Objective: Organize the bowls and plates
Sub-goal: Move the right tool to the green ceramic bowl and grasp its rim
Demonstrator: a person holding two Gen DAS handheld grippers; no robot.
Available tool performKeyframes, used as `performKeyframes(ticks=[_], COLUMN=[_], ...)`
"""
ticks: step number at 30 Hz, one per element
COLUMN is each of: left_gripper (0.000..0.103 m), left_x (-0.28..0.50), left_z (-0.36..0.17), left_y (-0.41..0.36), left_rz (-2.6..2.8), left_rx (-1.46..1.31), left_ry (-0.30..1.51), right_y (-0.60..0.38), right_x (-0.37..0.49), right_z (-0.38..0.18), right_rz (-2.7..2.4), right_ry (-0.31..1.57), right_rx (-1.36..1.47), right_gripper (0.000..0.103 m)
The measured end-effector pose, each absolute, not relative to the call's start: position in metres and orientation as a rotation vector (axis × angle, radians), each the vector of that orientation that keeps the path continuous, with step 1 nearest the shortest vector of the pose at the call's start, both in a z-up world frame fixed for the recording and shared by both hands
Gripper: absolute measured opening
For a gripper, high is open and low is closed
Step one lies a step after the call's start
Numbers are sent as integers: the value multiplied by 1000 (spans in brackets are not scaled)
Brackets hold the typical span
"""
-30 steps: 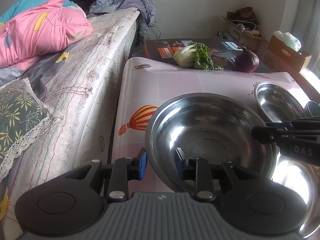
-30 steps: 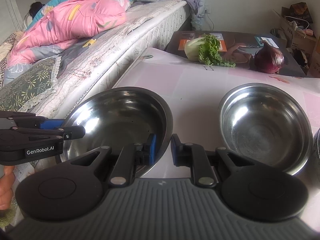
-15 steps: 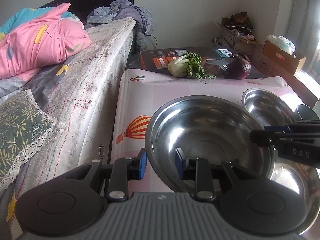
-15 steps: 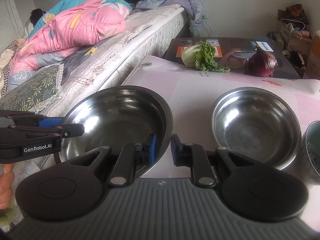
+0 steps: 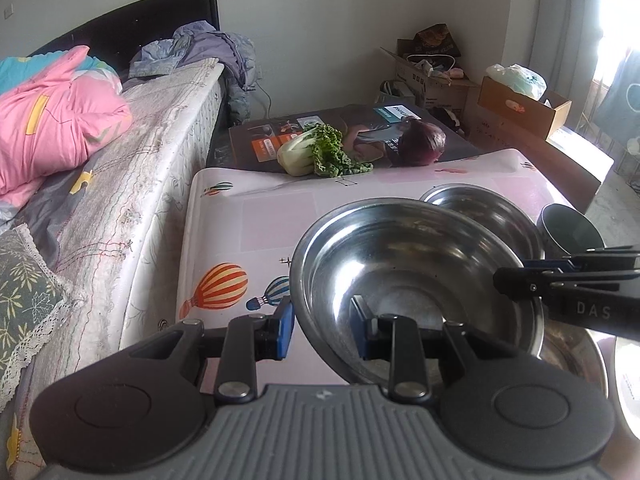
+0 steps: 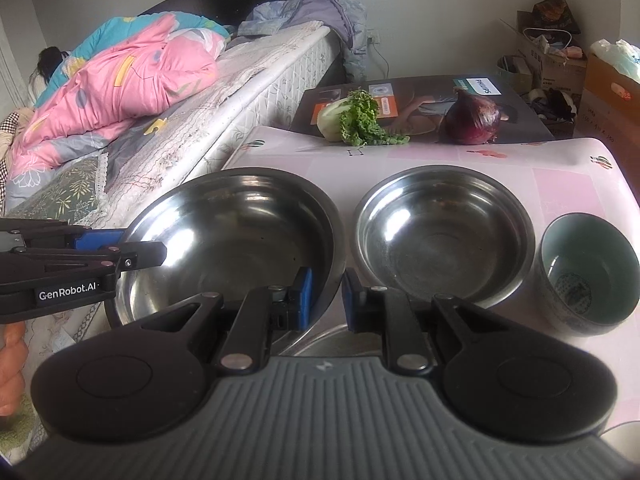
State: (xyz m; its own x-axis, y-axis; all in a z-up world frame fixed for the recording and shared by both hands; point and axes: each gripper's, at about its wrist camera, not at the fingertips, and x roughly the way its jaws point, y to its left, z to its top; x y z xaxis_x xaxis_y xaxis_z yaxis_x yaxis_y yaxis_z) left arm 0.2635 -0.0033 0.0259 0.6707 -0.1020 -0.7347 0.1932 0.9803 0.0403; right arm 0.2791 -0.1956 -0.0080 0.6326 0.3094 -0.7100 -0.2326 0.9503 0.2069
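- the third steel bowl point(image 5: 576, 364) sits under the held steel bowl point(image 5: 404, 264), only a sliver of rim showing; its depth is hidden
- the small steel bowl point(image 5: 488, 212) is half covered by that held bowl
- the ceramic cup point(image 5: 568, 228) is partly hidden behind the right gripper point(image 5: 520, 280)

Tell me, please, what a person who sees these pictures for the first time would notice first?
First, the big steel bowl, gripped on its rim by both the left gripper and the right gripper. To its right on the pink table sit a smaller steel bowl and a green cup. Behind, a red onion and a pink blanket on the bed.
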Motion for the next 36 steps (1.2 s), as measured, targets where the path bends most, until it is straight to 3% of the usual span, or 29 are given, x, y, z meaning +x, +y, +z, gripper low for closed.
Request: performKeyframes(ticks=[15,27,30,34,36], left_gripper=[31,34,43,46,49], left_x=[332,366,364,359,355], left_z=[-3,-23,-21,-17,-14], left_y=[-106,-121,-119,-116,-113], left_rz=[-325,-355,-325,-321,-321], left_rx=[226,205,207,202,199], left_ry=[896,945,935,932,927], right_y=[-308,-329,-327,-327,-329], right_x=[309,345,347,345,341], right_z=[-23,-45,-46,-44,-42], right_rz=[155,113,99,87,83], right_ry=[865,892,892,882,875], right_rx=[209,238,227,225,230], right_gripper=[17,21,30,43,44])
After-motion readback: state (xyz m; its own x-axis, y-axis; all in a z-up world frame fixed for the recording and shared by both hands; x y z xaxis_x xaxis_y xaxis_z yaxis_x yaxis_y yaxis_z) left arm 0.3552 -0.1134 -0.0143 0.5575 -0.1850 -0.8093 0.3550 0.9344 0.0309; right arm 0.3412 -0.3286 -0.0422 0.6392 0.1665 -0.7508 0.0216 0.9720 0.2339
